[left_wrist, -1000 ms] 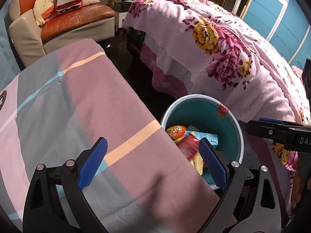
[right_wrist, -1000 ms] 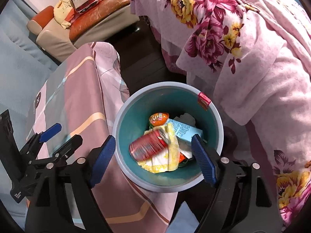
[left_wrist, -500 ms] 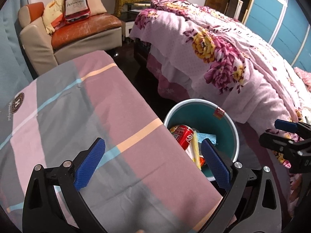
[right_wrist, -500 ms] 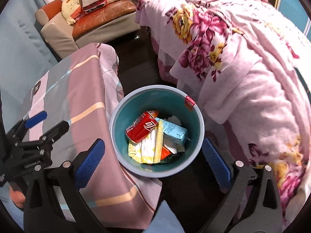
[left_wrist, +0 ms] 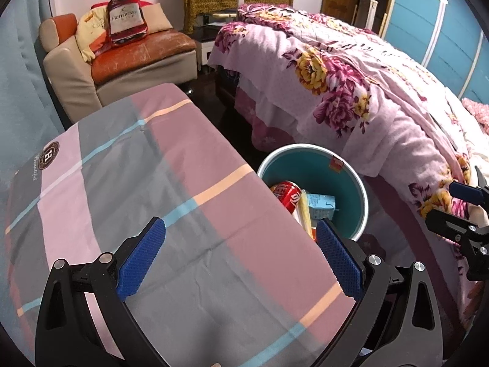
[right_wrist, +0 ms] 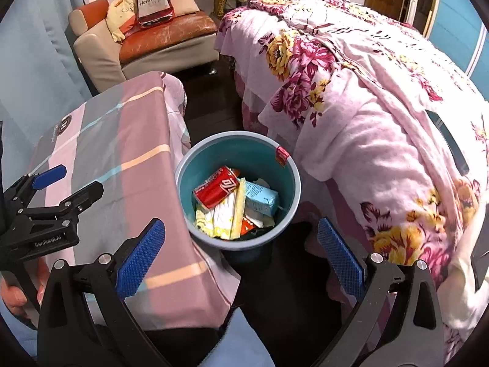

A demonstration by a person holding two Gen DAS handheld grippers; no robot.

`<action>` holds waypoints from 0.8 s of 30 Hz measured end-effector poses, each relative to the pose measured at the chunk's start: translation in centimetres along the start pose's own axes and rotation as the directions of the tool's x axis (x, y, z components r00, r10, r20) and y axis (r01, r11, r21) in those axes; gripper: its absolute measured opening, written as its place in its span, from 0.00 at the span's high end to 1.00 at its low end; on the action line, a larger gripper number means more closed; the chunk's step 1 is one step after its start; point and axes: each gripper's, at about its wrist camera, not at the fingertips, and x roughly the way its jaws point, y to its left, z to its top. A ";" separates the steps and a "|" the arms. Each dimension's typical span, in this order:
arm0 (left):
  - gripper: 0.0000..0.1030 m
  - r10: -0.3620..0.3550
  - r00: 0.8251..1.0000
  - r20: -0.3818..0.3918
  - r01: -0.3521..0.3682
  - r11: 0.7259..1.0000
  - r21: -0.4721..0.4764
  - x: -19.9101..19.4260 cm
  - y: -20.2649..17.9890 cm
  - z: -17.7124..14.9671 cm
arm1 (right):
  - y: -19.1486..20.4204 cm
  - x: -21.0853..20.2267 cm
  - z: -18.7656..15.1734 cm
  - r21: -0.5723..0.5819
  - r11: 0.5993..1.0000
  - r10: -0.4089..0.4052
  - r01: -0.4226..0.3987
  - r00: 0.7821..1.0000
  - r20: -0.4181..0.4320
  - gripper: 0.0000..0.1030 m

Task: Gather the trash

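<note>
A teal bin (right_wrist: 198, 168) stands on the dark floor between the table and the bed. Inside it a red can (right_wrist: 218, 186) lies on its side on a yellow wrapper (right_wrist: 223, 220), beside a light blue carton (right_wrist: 261, 200). My right gripper (right_wrist: 240, 223) hangs above the bin's near rim, open and holding nothing. My left gripper (left_wrist: 240, 223) is open over the tablecloth, also holding nothing. From there the bin (left_wrist: 308, 147) shows past the table edge, with the can (left_wrist: 287, 195) and carton (left_wrist: 321, 206) half hidden. Each gripper appears in the other's view: left (right_wrist: 76, 180), right (left_wrist: 452, 206).
A table under a pink, grey and blue plaid cloth (left_wrist: 152, 168) lies left of the bin. A bed with a flowered pink cover (left_wrist: 351, 91) rises on the right. An orange and beige sofa (left_wrist: 140, 52) with a bottle-shaped cushion (left_wrist: 126, 18) stands at the back. A hand (right_wrist: 12, 293) holds the left gripper.
The red can dropped from between the right fingers and came to rest in the bin. The right jaws widened. Both grippers rose and drew back, so the bin looks smaller.
</note>
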 end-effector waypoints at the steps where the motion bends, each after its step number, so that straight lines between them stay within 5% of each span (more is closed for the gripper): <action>1: 0.04 0.003 1.000 0.002 -0.003 1.000 -0.002 -0.2 -0.1 -0.2 | -0.1 -0.2 -0.3 -0.001 1.000 0.003 -0.003 1.000 0.002 0.07; 24: 0.04 0.054 0.998 0.010 -0.054 0.999 0.006 -1.3 -1.8 -3.5 | 0.0 -1.3 -4.0 -0.028 0.999 0.018 -0.017 0.999 0.043 0.07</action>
